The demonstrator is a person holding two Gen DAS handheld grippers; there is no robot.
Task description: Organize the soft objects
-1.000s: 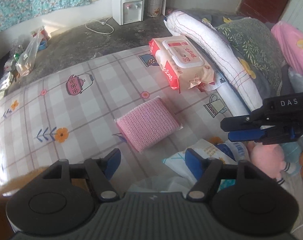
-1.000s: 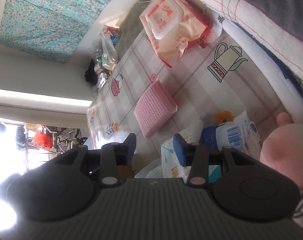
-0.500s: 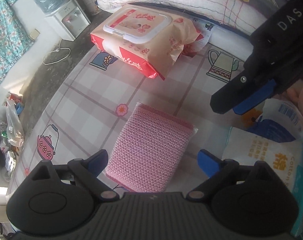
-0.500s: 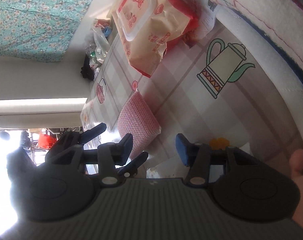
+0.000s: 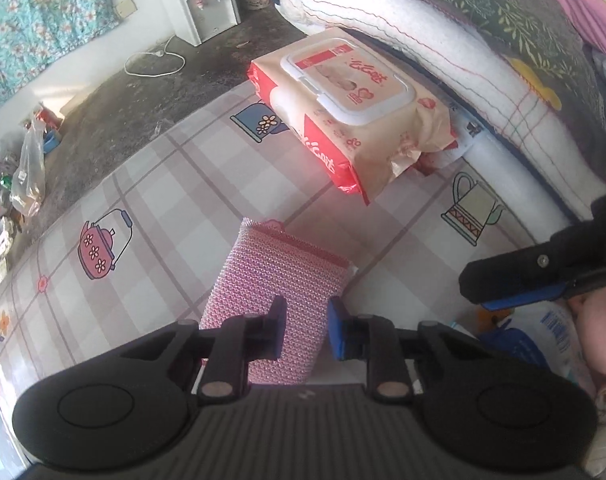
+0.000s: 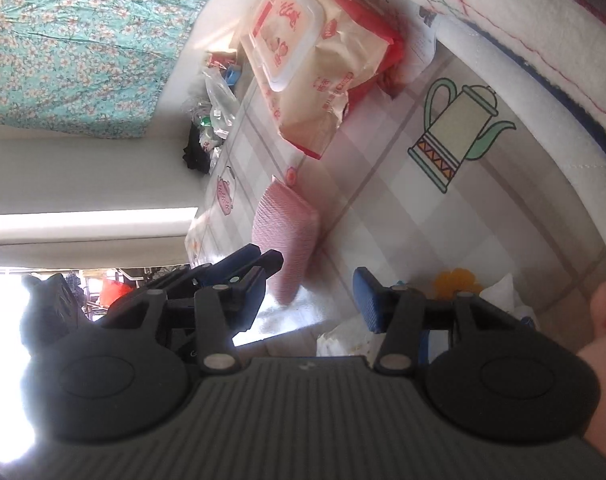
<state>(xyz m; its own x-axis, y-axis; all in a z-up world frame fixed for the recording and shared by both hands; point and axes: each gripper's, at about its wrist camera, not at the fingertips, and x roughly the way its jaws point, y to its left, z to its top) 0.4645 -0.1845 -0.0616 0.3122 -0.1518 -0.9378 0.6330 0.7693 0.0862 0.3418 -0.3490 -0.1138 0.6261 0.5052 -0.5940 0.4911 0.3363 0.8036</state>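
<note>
Now the left tongs (image 5: 305,330) have just squeezed in on the pink sponge (image 5: 277,280) on the bed sheet (image 5: 175,184). Nearby, the right tongs (image 6: 311,294) hang loose, holding nothing.

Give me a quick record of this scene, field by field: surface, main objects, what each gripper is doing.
surface: checked cloth with teapot prints
sponge: pink knit sponge, lying flat on the cloth
wipes: wipes pack, lid shut, beyond the sponge
bedding: rolled white quilt behind the wipes
left gripper: jaws have just been closing, pads now squeezing the sponge's near end
right gripper: jaws apart, nothing between them, above a white packet
</note>
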